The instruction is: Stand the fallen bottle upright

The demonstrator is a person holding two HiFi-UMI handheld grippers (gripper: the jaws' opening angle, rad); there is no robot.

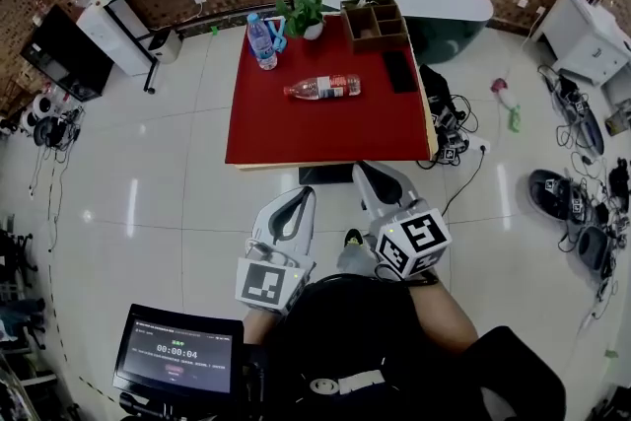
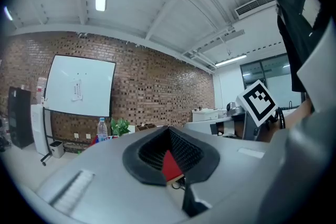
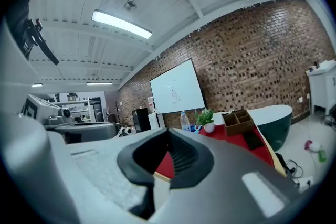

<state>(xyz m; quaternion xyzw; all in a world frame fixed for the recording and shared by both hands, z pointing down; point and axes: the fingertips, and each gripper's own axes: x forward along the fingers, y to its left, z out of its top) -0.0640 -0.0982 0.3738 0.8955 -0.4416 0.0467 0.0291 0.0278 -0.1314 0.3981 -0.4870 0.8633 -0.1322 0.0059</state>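
Observation:
The fallen bottle (image 1: 322,88), clear with a red label, lies on its side in the middle of the red table (image 1: 296,133). A second bottle (image 1: 261,41) with a blue label stands upright at the table's far left. My left gripper (image 1: 299,199) and right gripper (image 1: 368,175) are held side by side over the floor, short of the table's near edge, both shut and empty. In the left gripper view the left gripper (image 2: 170,164) hides the fallen bottle; the upright bottle (image 2: 102,129) shows far off. The right gripper (image 3: 161,164) likewise shows only the upright bottle (image 3: 185,120).
A potted plant (image 1: 306,12), a wooden organizer (image 1: 375,23) and a flat black item (image 1: 399,71) sit on the table's far side. Behind it stands a dark green tub (image 1: 444,25). Cables and gear (image 1: 582,202) litter the floor at right. A monitor (image 1: 177,350) is at lower left.

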